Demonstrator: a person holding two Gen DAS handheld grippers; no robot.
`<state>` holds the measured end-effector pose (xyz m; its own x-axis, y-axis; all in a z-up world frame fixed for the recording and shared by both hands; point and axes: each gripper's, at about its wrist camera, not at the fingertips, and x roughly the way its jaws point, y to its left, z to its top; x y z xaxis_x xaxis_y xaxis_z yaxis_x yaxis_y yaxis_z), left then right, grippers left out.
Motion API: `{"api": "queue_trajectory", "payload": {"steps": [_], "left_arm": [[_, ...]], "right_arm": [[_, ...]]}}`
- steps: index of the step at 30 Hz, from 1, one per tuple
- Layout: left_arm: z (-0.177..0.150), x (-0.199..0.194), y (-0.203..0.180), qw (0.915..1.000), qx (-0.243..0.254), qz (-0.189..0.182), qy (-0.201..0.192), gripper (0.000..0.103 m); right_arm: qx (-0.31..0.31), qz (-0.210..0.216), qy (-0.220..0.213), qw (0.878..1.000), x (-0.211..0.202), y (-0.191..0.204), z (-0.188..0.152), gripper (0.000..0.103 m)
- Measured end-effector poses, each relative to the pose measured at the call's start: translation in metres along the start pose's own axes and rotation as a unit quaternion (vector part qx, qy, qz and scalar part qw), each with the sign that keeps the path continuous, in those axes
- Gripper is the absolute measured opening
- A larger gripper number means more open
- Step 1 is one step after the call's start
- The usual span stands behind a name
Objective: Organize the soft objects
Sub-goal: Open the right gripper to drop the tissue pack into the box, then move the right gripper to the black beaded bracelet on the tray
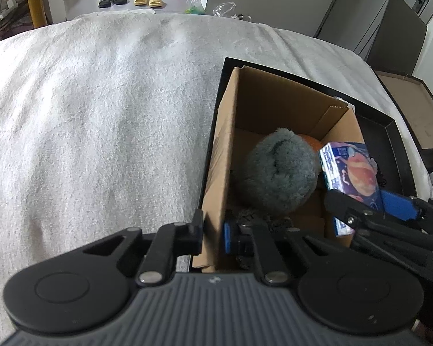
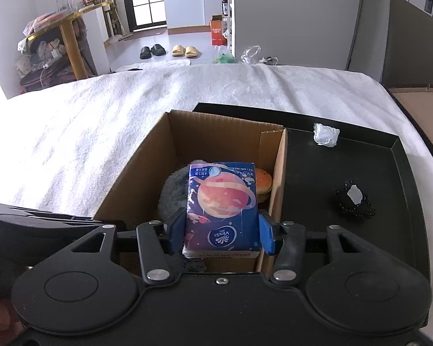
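While the right tool hangs low over an open cardboard box, its two blue-padded fingers pinch a pack of tissues by its sides. The pack is purple-blue with an orange ringed planet printed on it, and it is held upright just above the box's near end, tilted slightly away from the camera. Below it inside the box lie a fluffy grey plush ball and, against the far right wall, a toy burger.

From the left wrist view, the left tool straddles the box's left wall near its front corner: one finger sits outside the cardboard, the blue-padded one inside. Whether it actually clamps the wall cannot be told.

The box stands in the left part of a shallow black tray on a bed covered with a white towel-like blanket. On the tray's bare right side lie a crumpled white tissue and, nearer, a small black beaded item, well apart from each other.
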<state>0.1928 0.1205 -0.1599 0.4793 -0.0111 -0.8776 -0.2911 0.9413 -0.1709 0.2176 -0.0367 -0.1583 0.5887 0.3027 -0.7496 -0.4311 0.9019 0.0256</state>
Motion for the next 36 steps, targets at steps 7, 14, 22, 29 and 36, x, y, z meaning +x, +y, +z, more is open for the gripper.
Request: {"api": "queue_trajectory", "payload": {"steps": [7, 14, 22, 29, 36], "left_arm": [[0.000, -0.001, 0.001, 1.0000, 0.003, -0.007, 0.000, 0.013], [0.001, 0.000, 0.000, 1.0000, 0.007, -0.003, 0.001, 0.013], [0.002, -0.004, -0.004, 0.9999, 0.010, 0.006, 0.004, 0.013], [0.006, -0.007, -0.013, 0.9996, 0.022, 0.020, 0.003, 0.016], [0.009, -0.013, -0.019, 0.9991, 0.025, 0.035, -0.004, 0.021]], "right_arm": [[-0.022, -0.017, -0.002, 1.000, 0.001, 0.004, -0.003, 0.055], [-0.012, -0.019, -0.008, 1.000, -0.010, -0.001, -0.009, 0.056], [0.021, -0.020, -0.010, 1.000, -0.018, -0.023, -0.010, 0.056], [0.029, -0.018, -0.012, 0.999, -0.021, -0.034, -0.012, 0.056], [0.037, -0.018, -0.019, 0.999, -0.024, -0.048, -0.010, 0.068]]}}
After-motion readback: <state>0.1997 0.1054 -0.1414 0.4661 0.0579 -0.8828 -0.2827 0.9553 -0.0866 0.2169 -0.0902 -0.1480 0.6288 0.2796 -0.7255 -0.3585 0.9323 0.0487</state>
